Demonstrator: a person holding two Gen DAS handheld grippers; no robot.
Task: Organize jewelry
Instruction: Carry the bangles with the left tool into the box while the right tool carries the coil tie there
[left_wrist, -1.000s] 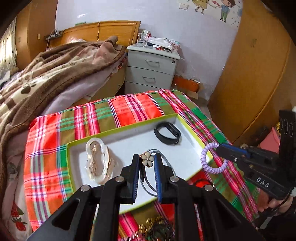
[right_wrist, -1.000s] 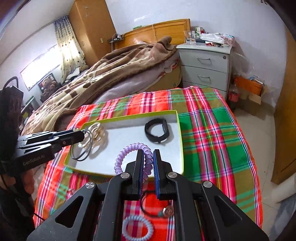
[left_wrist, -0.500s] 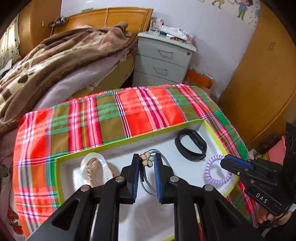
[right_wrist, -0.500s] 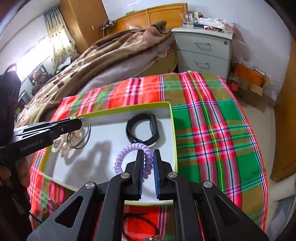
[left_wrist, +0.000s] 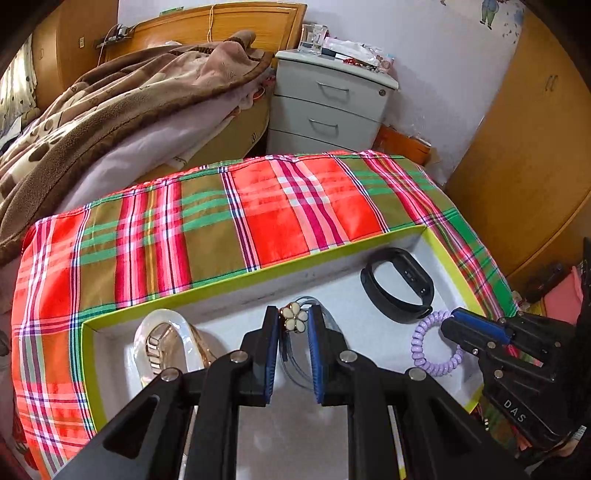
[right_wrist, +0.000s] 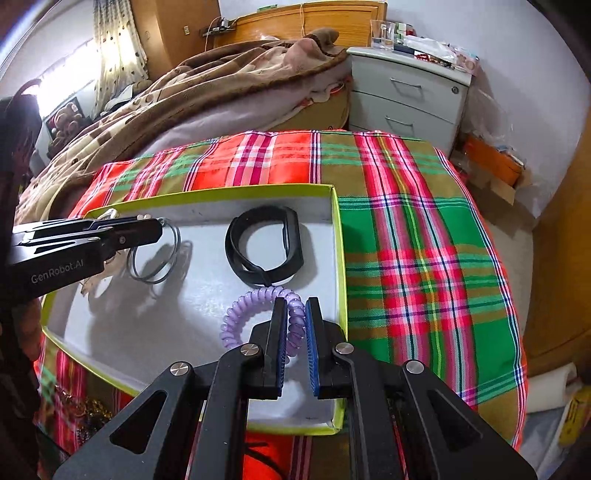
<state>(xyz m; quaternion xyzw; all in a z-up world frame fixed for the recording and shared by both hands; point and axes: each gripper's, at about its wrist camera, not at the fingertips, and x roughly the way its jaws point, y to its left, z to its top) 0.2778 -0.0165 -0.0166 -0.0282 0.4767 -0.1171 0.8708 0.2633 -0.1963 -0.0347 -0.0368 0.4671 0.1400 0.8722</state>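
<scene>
A white tray with a lime-green rim (left_wrist: 236, 277) (right_wrist: 340, 236) lies on the plaid cloth. My left gripper (left_wrist: 293, 317) is shut on a cream flower charm (left_wrist: 294, 318) with thin grey hair ties hanging below, low over the tray's middle. In the right wrist view the left gripper (right_wrist: 157, 226) holds those grey ties (right_wrist: 155, 258) just above the tray floor. My right gripper (right_wrist: 296, 308) (left_wrist: 448, 321) is shut on a purple spiral hair tie (right_wrist: 255, 314) (left_wrist: 436, 350) at the tray's right side. A black wristband (left_wrist: 397, 284) (right_wrist: 264, 245) and a clear bangle with gold chain (left_wrist: 166, 347) lie in the tray.
The plaid cloth (right_wrist: 413, 236) covers a small table beside a bed with a brown blanket (left_wrist: 110, 103). A grey nightstand (left_wrist: 328, 107) stands behind, a wooden wardrobe (left_wrist: 532, 158) to the right. More jewelry (right_wrist: 85, 410) lies on the cloth in front of the tray.
Both grippers moved forward and down over the tray with their hair ties still held. The purple spiral tie now hangs inside the tray, beside the black wristband.
</scene>
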